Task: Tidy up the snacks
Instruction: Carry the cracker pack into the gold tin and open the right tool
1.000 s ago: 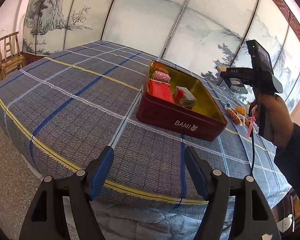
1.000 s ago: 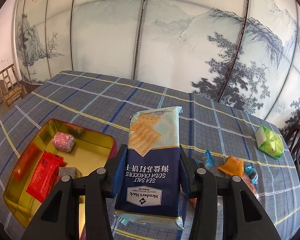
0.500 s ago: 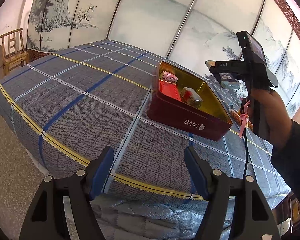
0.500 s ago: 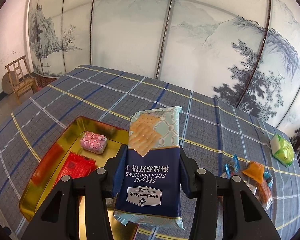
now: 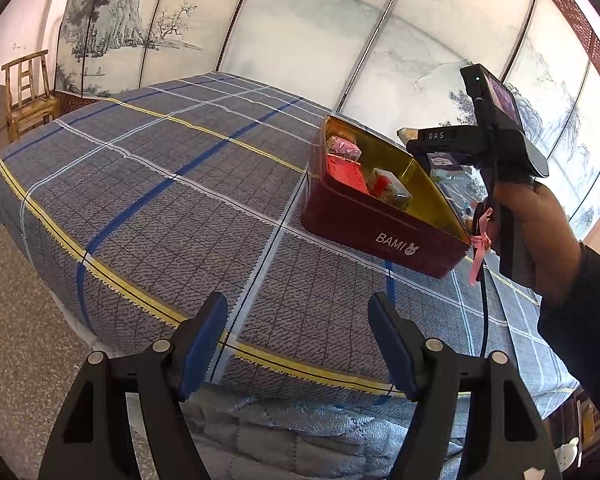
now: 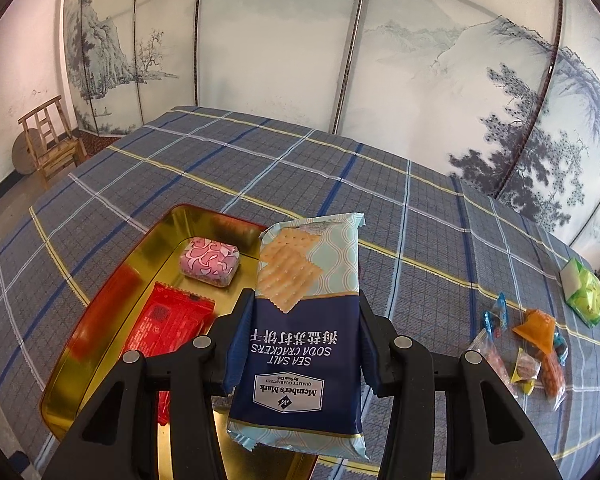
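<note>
My right gripper (image 6: 304, 312) is shut on a blue pack of sea salt soda crackers (image 6: 300, 320) and holds it above the right part of the red tin with gold inside (image 6: 100, 308). The tin holds a pink wrapped snack (image 6: 209, 261) and a red packet (image 6: 168, 324). In the left wrist view the tin (image 5: 364, 224) sits on the table, with the right gripper (image 5: 432, 146) over its far right side. My left gripper (image 5: 298, 316) is open and empty at the table's near edge.
A blue plaid cloth (image 6: 400, 208) covers the table. Several small wrapped snacks (image 6: 528, 356) and a green packet (image 6: 586, 296) lie at the right. A wooden chair (image 6: 52, 140) stands by the wall at the left. Painted screens stand behind.
My right gripper has carried the cracker pack leftward over the tin. My left gripper has pulled back toward the table's near edge, still open.
</note>
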`<act>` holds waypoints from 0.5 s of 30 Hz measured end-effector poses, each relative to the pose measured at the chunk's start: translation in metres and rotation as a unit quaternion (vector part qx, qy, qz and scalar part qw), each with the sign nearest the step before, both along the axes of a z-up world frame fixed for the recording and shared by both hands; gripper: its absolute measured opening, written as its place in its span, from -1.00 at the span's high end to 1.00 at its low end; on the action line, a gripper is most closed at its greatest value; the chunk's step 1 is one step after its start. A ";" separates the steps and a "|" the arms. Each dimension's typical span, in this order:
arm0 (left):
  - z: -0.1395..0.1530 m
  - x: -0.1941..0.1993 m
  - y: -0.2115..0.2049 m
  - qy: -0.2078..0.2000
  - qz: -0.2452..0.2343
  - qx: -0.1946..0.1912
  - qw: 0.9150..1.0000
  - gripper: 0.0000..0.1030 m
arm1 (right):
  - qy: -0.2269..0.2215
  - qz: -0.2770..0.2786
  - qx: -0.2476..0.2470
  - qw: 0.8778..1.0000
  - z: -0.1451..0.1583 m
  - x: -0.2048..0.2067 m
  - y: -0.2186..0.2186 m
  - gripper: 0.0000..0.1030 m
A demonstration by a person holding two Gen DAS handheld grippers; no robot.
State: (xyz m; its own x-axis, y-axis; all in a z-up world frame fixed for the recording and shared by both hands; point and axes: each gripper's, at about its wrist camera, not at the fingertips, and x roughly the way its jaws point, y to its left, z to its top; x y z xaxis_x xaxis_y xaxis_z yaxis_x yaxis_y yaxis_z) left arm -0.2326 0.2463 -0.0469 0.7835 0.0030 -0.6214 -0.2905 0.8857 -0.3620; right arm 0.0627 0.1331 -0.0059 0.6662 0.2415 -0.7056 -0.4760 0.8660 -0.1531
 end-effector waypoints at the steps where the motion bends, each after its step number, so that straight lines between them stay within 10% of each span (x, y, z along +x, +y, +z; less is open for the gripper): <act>1: 0.000 0.000 0.000 0.001 0.000 -0.001 1.000 -0.34 | 0.002 0.000 -0.002 1.000 -0.002 0.001 0.000 0.07; 15: -0.003 0.005 0.001 0.008 -0.002 -0.003 1.000 -0.34 | 0.013 -0.012 -0.018 1.000 -0.017 0.008 0.001 0.07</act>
